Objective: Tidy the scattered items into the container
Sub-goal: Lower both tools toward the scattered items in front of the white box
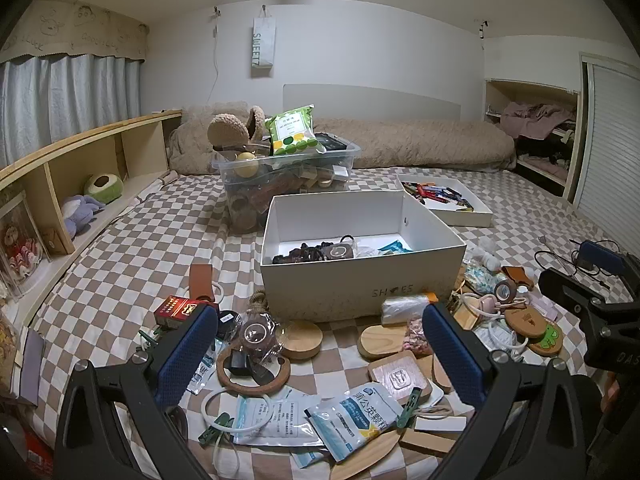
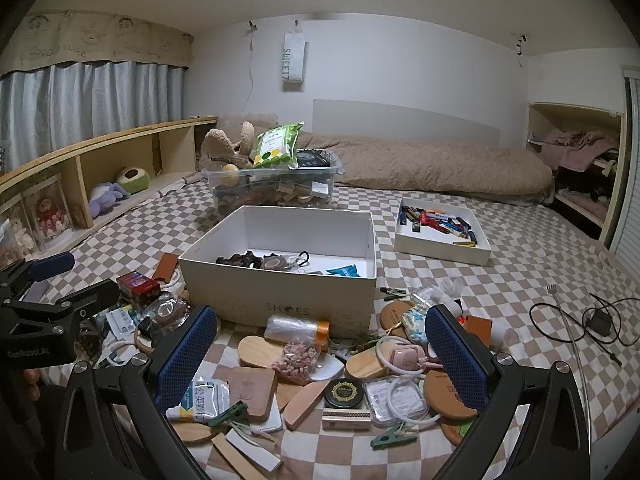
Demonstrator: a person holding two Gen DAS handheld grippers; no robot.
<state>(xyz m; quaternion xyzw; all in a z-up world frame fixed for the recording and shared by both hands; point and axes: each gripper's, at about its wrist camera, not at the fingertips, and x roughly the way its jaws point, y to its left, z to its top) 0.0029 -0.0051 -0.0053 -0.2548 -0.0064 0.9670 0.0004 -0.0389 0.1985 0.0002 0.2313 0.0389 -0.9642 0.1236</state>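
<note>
While the left gripper point(image 1: 320, 354) hangs over the checked bedspread point(image 1: 132, 248), its blue-padded fingers point(image 1: 188, 344) stand wide apart with nothing between them. Left wrist view, contents: white shoe box point(image 1: 360, 280), open-topped, standing just beyond the clutter, already holding dark hair ties and a teal packet. Before it, scattered: round wooden coaster point(image 1: 302, 339), wooden ring point(image 1: 253, 376), white medicine sachet point(image 1: 356, 416), red card box point(image 1: 176, 309), green clip point(image 1: 408, 408). Behind the shoe box: clear plastic bin point(image 1: 288, 176), heaped full, a green snack bag on top. To the right of that: shallow white tray point(image 1: 460, 216) of small coloured items. The right gripper point(image 1: 592, 280) shows at the right edge.

Right wrist view, contents: right gripper point(image 2: 322, 354), fingers point(image 2: 456, 352) likewise spread wide, clamped on nothing. The shoe box point(image 2: 280, 296) stands directly ahead, near the fingertips. Loose items in front: bag of pink dried buds point(image 2: 298, 360), black round tin point(image 2: 344, 393), pink device point(image 2: 404, 358), matchbox point(image 2: 346, 414), wooden coasters point(image 2: 448, 396), green clip point(image 2: 394, 438). Far right on the bedspread: black cable and charger point(image 2: 596, 322). The left gripper point(image 2: 60, 280) appears at the left edge, its fingers apart.
</note>
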